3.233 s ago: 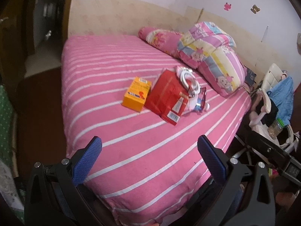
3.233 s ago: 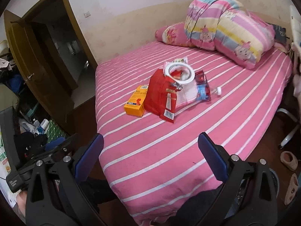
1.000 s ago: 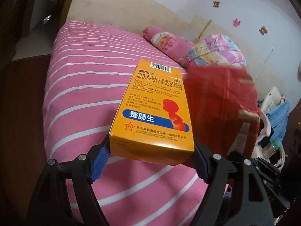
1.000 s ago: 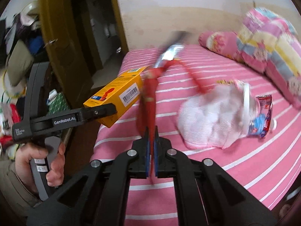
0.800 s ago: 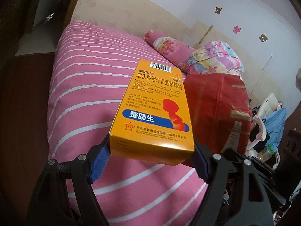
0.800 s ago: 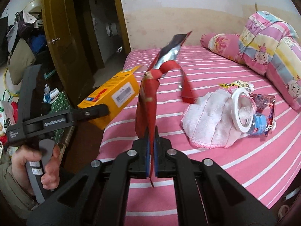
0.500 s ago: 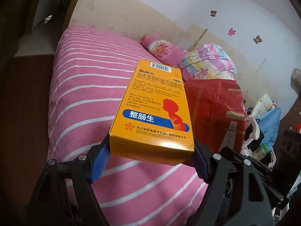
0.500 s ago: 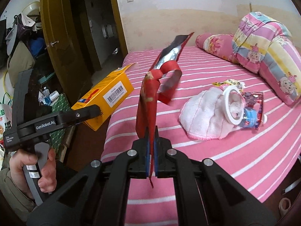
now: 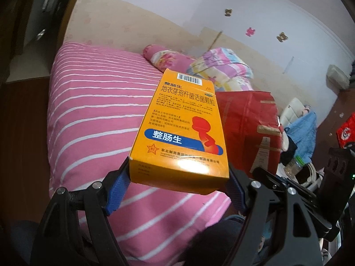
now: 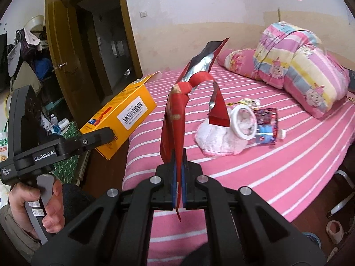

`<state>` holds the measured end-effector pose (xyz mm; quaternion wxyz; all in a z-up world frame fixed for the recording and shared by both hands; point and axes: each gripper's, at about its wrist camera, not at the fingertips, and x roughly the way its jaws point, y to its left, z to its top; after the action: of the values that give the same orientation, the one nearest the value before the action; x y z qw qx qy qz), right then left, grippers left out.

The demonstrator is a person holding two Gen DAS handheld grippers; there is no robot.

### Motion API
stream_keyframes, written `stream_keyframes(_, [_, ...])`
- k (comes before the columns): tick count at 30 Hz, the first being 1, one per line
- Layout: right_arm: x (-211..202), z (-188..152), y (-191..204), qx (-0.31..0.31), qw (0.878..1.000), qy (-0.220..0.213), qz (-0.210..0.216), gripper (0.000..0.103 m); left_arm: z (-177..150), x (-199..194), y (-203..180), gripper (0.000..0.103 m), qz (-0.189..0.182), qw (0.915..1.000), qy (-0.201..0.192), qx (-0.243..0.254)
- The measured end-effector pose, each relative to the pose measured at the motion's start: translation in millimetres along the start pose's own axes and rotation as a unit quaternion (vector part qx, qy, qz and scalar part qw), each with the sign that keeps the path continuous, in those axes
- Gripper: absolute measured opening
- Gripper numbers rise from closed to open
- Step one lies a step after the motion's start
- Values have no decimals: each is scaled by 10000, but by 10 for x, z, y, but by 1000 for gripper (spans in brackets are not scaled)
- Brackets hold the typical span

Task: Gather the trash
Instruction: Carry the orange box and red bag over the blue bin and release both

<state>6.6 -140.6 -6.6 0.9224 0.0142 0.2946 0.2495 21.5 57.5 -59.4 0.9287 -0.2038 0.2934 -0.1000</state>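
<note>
Both tools are loaded. The left gripper [image 9: 177,190] has its blue pads pressed on the two long sides of the orange medicine box [image 9: 184,130], so its jaws stand wide around it; the box's long axis runs straight out ahead along the fingers, barcode end farthest away, and it hangs clear above the near left corner of the bed [image 9: 93,115]. The right gripper [image 10: 177,177] is pinched nearly flat on the lower edge of the red foil bag [image 10: 175,119], which stands upright above the jaws with its torn top flopping over (silver lining showing). In the right wrist view the box sits just to the left of the bag, apart from it.

What is left lies mid-bed, toward the far right side: a white cloth [image 10: 217,139], a white ring [image 10: 244,122] and small snack wrappers [image 10: 266,124], touching one another. The right gripper is the nearer one to that heap, but neither can take more until it drops its load; no bin is in view
</note>
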Motion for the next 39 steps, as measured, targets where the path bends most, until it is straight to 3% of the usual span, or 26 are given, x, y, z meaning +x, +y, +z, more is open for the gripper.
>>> stream_keyframes(16, [-1037, -420, -822, 605, 9948, -305, -766, 4, -335, 320, -1165, 74, -663, 9939, 499, 733])
stream_keyframes(25, [-1481, -801, -1383, 1020, 9848, -269, -1383, 4, -699, 753, -1766, 75, -1122, 9812, 1098, 1122])
stream_keyframes(34, [-1609, -1525, -2112, 1699, 9632, 295, -2060, 4, -1424, 1483, -2331, 75, -1590, 9508, 2319, 1303])
stream_keyframes(39, [-1543, -2024, -2392, 2094, 9450, 764, -2392, 4, -1943, 1967, -2584, 75, -1701, 9224, 3166, 1417])
